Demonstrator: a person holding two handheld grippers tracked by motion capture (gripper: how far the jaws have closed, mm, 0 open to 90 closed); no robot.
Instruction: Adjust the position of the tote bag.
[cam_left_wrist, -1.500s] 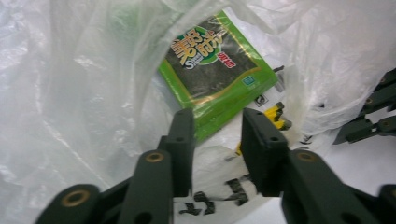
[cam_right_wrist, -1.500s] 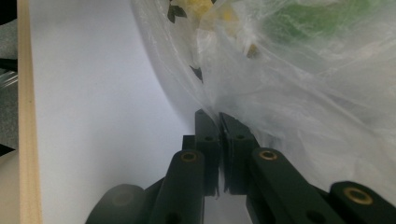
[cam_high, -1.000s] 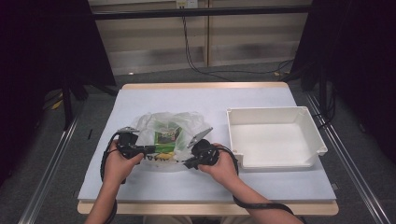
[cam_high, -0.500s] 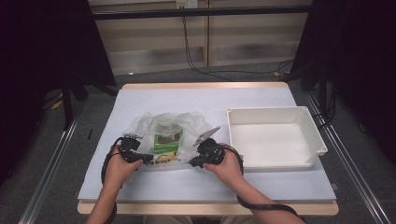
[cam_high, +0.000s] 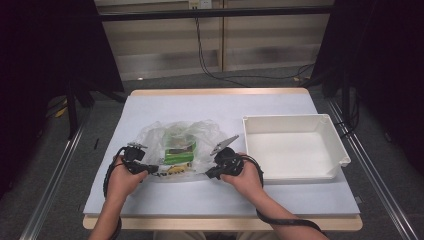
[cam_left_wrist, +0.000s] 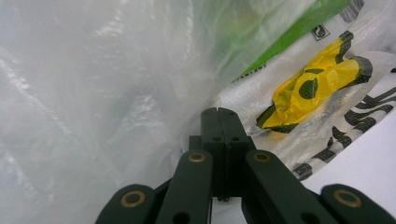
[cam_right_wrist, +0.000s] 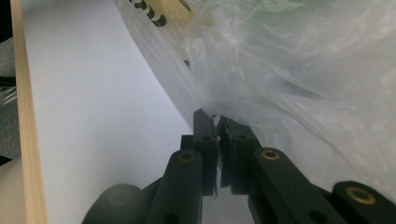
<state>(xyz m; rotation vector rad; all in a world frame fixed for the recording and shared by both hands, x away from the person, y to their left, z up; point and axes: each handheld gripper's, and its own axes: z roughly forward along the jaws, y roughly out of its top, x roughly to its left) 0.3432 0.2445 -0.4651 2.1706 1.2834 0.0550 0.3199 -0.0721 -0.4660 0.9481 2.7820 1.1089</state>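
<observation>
Plastic bag (cam_high: 175, 145) between 2 hand-held grippers

My white tray (cam_high: 295, 152) sits on the table's (cam_high: 165, 107) pale blue surface, toward its right side, open side up. Black cables (cam_high: 210, 55) run across the floor beyond the far edge.

Thin glossy crinkled plastic bag (cam_high: 180, 145); matt white plastic tray (cam_high: 295, 150); wood-edged table (cam_high: 220, 92).

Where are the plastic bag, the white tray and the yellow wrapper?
plastic bag (cam_high: 155, 135): high view, its crumpled upper left part.
white tray (cam_high: 280, 121): high view, its far rim.
yellow wrapper (cam_left_wrist: 306, 91): left gripper view, its middle, inside the bag.
</observation>
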